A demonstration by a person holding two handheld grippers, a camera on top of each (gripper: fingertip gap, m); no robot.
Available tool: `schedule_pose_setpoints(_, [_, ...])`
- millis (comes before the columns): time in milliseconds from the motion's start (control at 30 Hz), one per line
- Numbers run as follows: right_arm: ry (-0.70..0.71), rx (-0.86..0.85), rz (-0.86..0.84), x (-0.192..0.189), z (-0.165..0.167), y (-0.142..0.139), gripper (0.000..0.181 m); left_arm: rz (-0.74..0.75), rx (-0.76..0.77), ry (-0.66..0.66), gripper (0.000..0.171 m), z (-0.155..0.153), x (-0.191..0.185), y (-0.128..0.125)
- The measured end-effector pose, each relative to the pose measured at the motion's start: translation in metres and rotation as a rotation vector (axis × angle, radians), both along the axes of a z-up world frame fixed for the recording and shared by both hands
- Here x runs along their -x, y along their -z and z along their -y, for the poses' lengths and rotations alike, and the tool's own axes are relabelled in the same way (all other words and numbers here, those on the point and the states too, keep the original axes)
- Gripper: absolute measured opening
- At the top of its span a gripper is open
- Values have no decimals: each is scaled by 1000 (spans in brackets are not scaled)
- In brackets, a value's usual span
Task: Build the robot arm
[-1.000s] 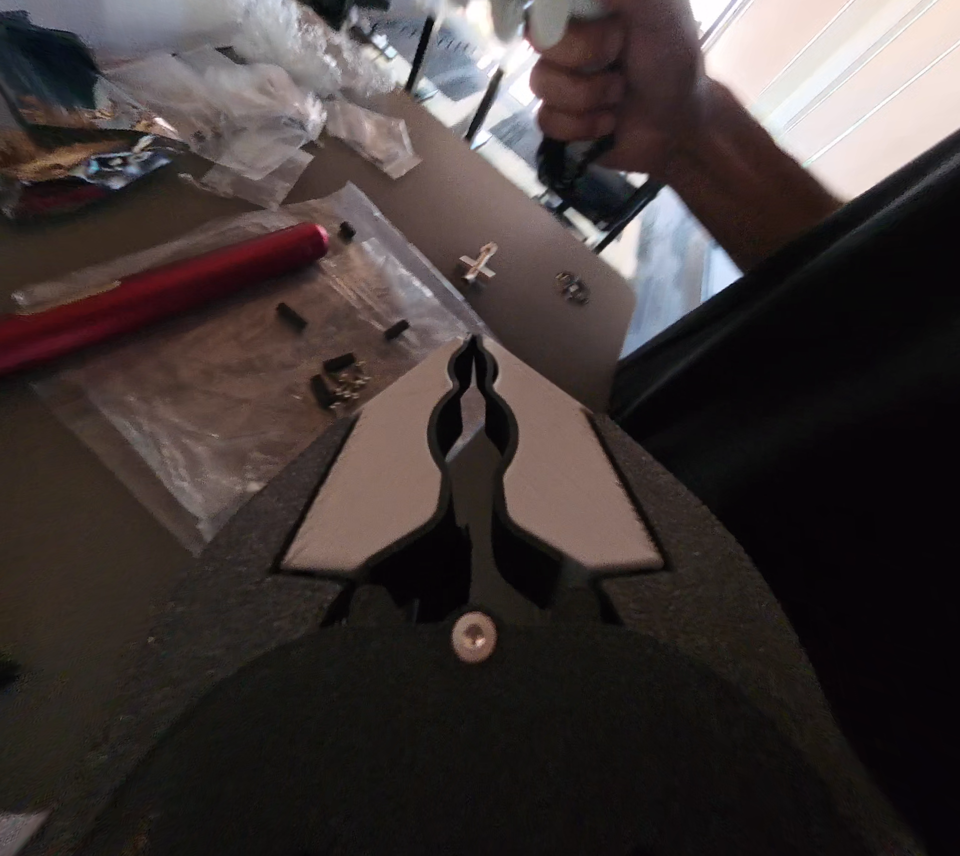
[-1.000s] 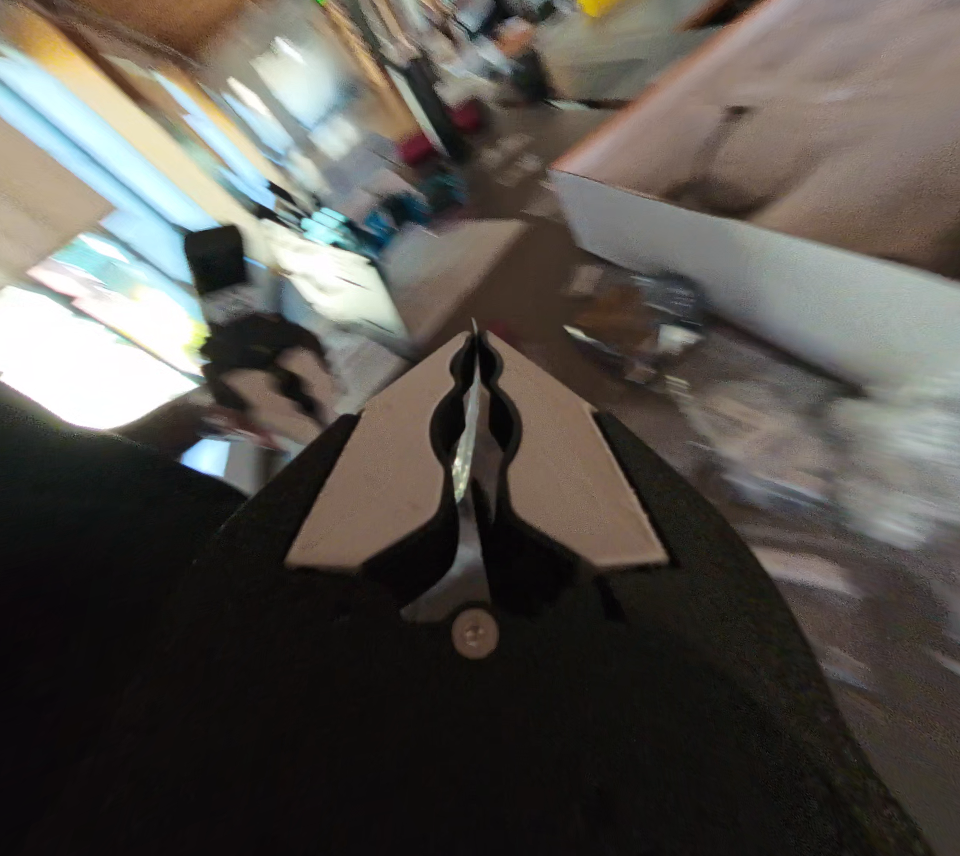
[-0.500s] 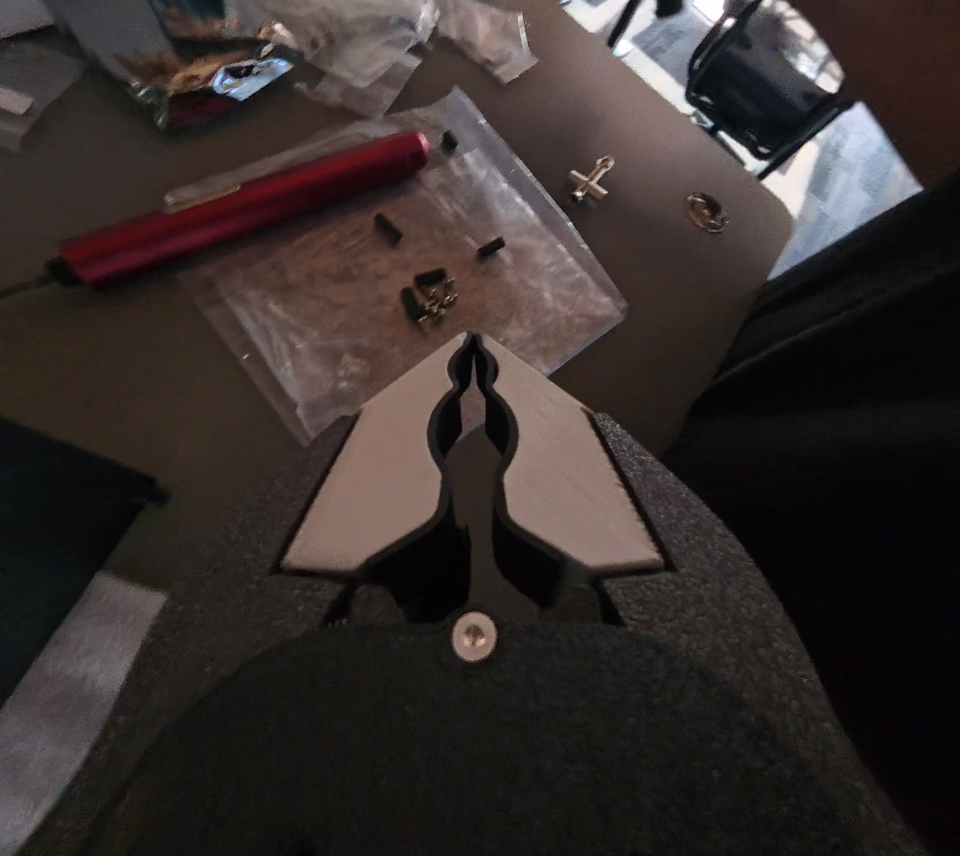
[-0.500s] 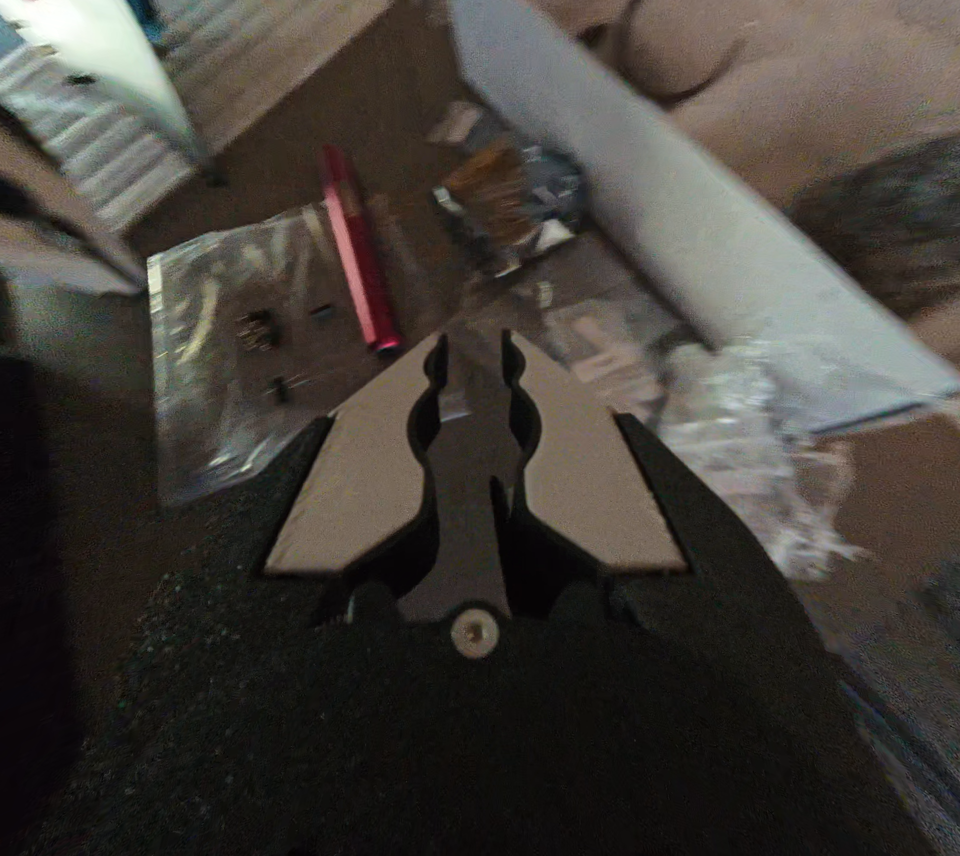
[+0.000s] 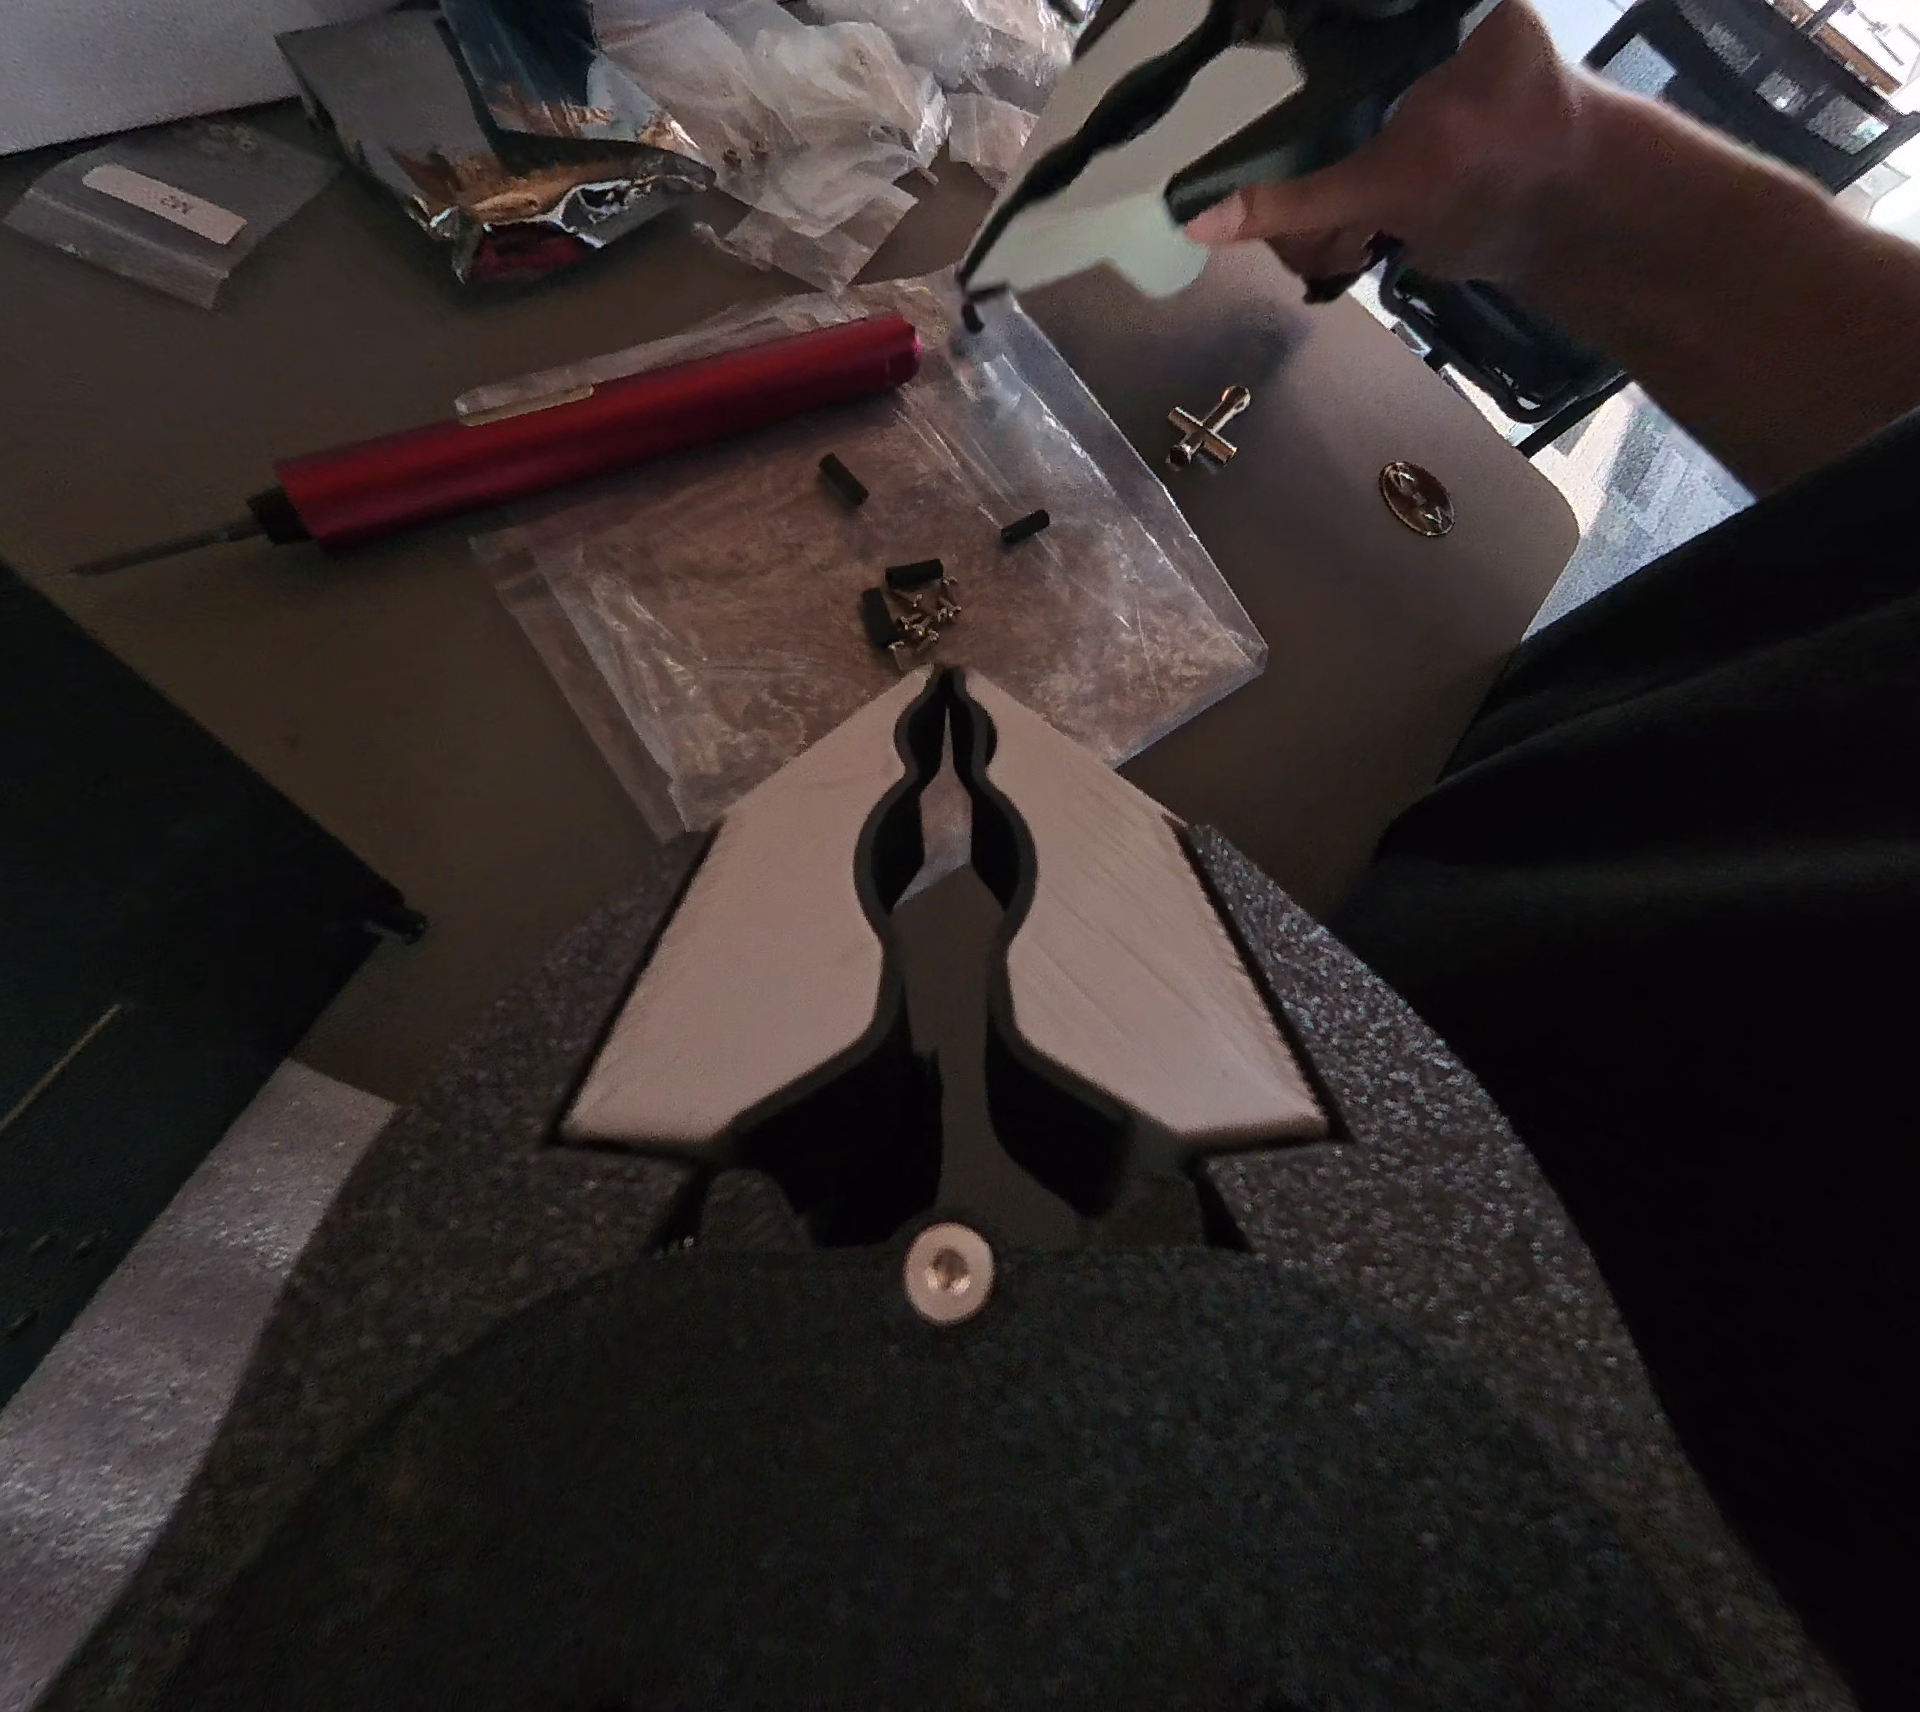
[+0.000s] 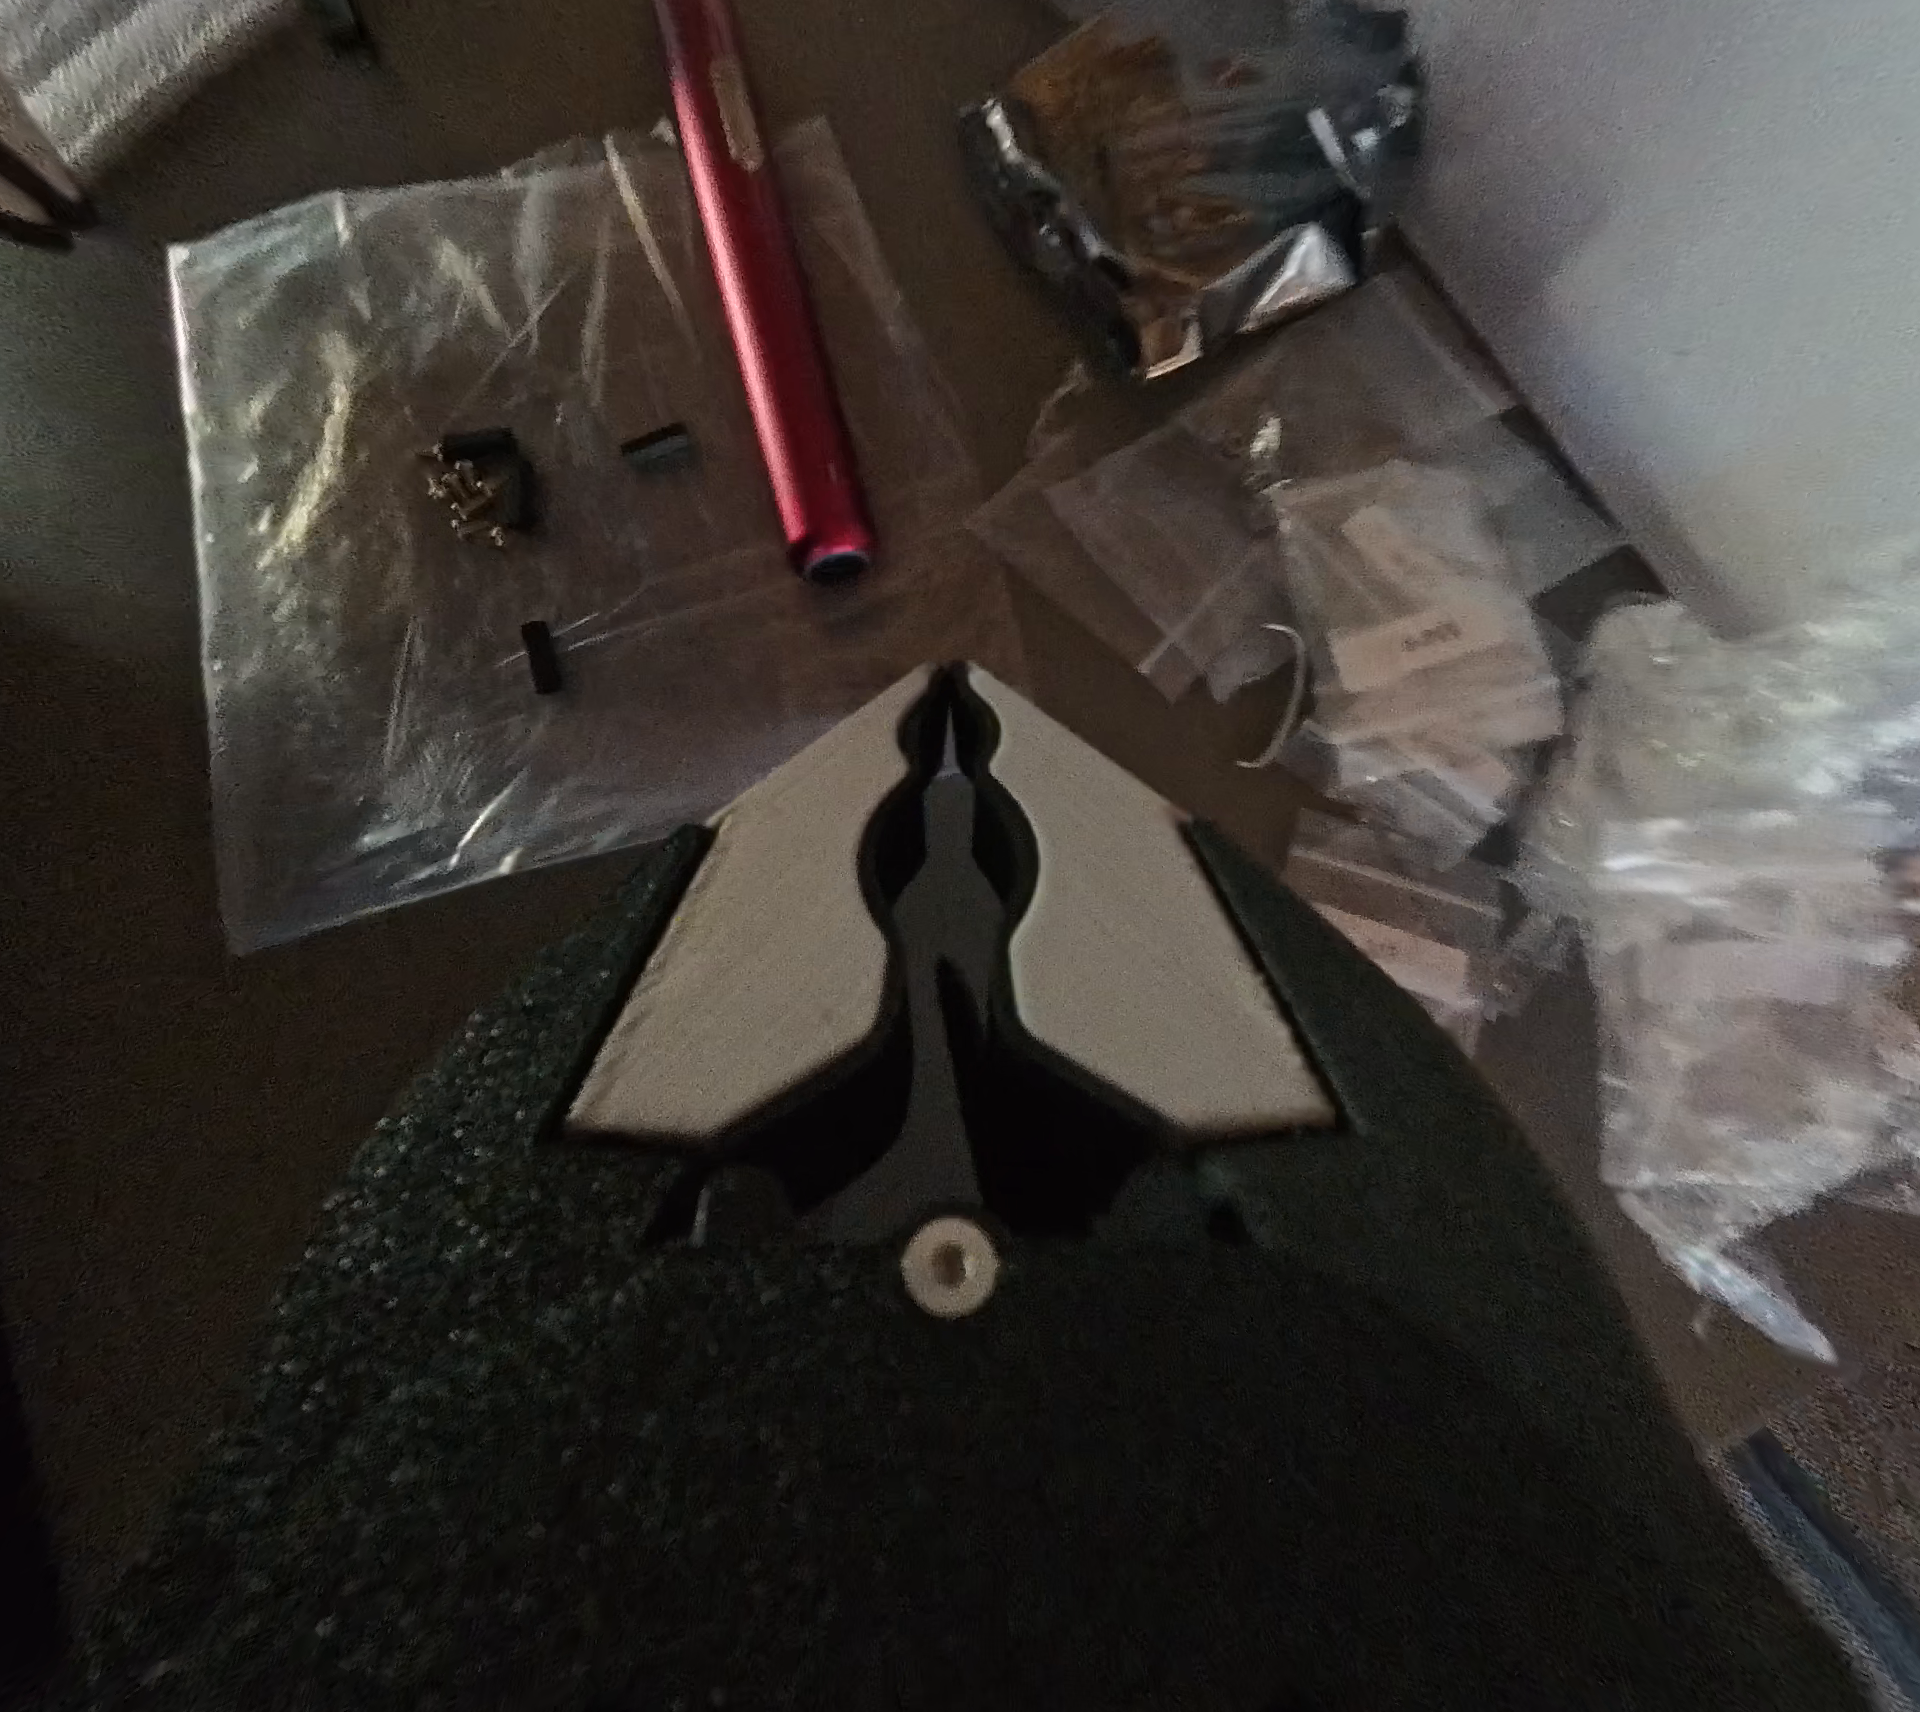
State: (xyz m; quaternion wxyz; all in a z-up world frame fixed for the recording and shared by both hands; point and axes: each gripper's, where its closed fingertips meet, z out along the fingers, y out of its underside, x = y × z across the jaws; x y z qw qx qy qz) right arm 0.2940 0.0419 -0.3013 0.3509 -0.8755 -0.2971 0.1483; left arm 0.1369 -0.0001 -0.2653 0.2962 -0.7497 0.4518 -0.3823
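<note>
left wrist view, listed left to right; clock bearings run from the left gripper's tips.

- grey zip bag with a white label (image 5: 135, 208), flat on the brown table (image 5: 312, 675), 10 o'clock, far.
- crumpled silver foil pouch (image 5: 520, 135), 11 o'clock, against the white wall.
- red metal cylinder with a thin dark tip (image 5: 582, 436), lying flat at 11 o'clock, its blunt end over the clear bag's far edge.
- flat clear plastic bag (image 5: 727, 675), 12 o'clock, spread on the table, carrying loose parts: small black cylinders (image 5: 842, 478) and a cluster of tiny silver screws (image 5: 914, 613). judgement: the parts look unfixed and could roll on the film.
- left gripper (image 5: 948, 675): jaws together, nothing visibly held, poised just short of the screw cluster, above the bag's near edge.
- right gripper (image 5: 971, 291): 12 o'clock, farther off, jaws closed, tips down at the bag's far corner, just beside the cylinder's blunt end. a small dark piece sits at the tips; whether it is pinched or only touched cannot be told. the right wrist view is blurred and shows the same closed tips (image 6: 948, 675).
- heap of clear packets (image 5: 831, 73), 12 o'clock, far.
- cross-shaped silver metal part (image 5: 1205, 421), 1 o'clock, on bare table.
- hand (image 5: 1403, 135) on the right gripper's handle, 1 o'clock, high.
- round gold-toned metal disc (image 5: 1413, 504), 2 o'clock, near the table's corner.
</note>
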Motion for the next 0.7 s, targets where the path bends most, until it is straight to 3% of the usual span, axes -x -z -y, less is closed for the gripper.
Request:
schedule_pose_setpoints(67, [65, -20, -33, -20, 0, -15, 0, 5, -1, -3, 0, 1, 0, -1])
schedule_pose_setpoints(167, [106, 5, 26, -45, 11, -14, 8, 4, 1, -3, 0, 1, 0, 1])
schedule_pose_setpoints(233, [78, 19, -54, -29, 14, -16, 20, -3, 0, 3, 0, 0, -1, 3])
schedule_pose_setpoints(367, [32, 23, 27, -1, 5, 2, 18, -8, -11, 24, 0, 0, -5, 3])
schedule_pose_setpoints(467, [25, 33, -7, 12, -2, 6, 18, -19, -30, 24, 0, -1, -5, 2])
schedule_pose_setpoints(567, [5, 64, 60, 10, 0, 20, 12, -10, -20, 16, 0, -1, -2, 1])
schedule_pose_setpoints(700, [16, 25, 67, 3, 0, 16, 8, -16, -18, 0, 0, -2, 2, 3])
